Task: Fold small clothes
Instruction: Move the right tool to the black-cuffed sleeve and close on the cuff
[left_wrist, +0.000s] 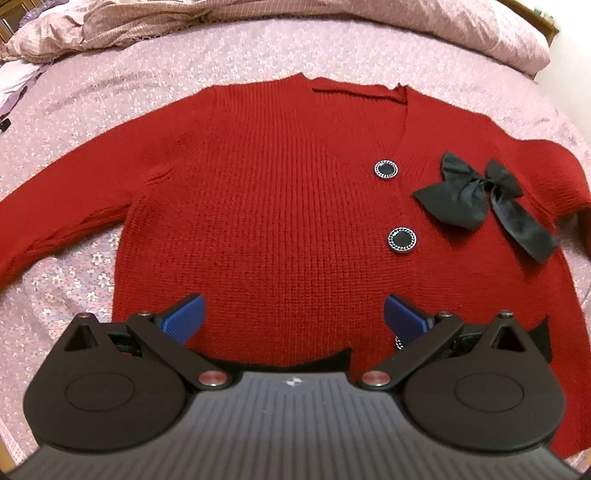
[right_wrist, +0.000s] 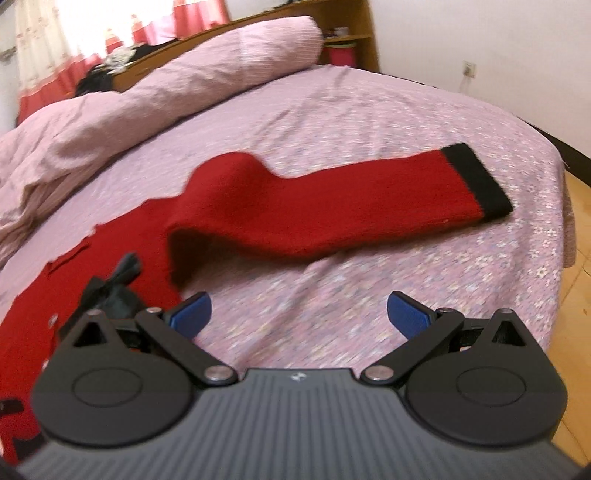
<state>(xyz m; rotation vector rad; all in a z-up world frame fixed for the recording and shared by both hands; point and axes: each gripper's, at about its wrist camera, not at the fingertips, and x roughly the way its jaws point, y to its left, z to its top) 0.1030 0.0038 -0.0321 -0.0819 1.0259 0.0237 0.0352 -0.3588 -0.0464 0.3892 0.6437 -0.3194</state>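
A red knitted cardigan (left_wrist: 266, 192) lies flat and face up on the bed, with two round black buttons (left_wrist: 386, 169) and a black bow (left_wrist: 480, 195) on its right chest. My left gripper (left_wrist: 294, 314) hangs open over its lower hem, nothing between the blue pads. In the right wrist view the cardigan's right sleeve (right_wrist: 332, 210) stretches out to the right, ending in a black cuff (right_wrist: 476, 181), with a raised bump near the shoulder. My right gripper (right_wrist: 299, 314) is open above bare bedspread just in front of that sleeve.
A pink flowered bedspread (right_wrist: 369, 280) covers the bed. A rumpled pink quilt (right_wrist: 155, 99) lies along the far side. A wooden headboard with shelves (right_wrist: 347, 33) stands behind. The bed's right edge drops to a wooden floor (right_wrist: 576, 258).
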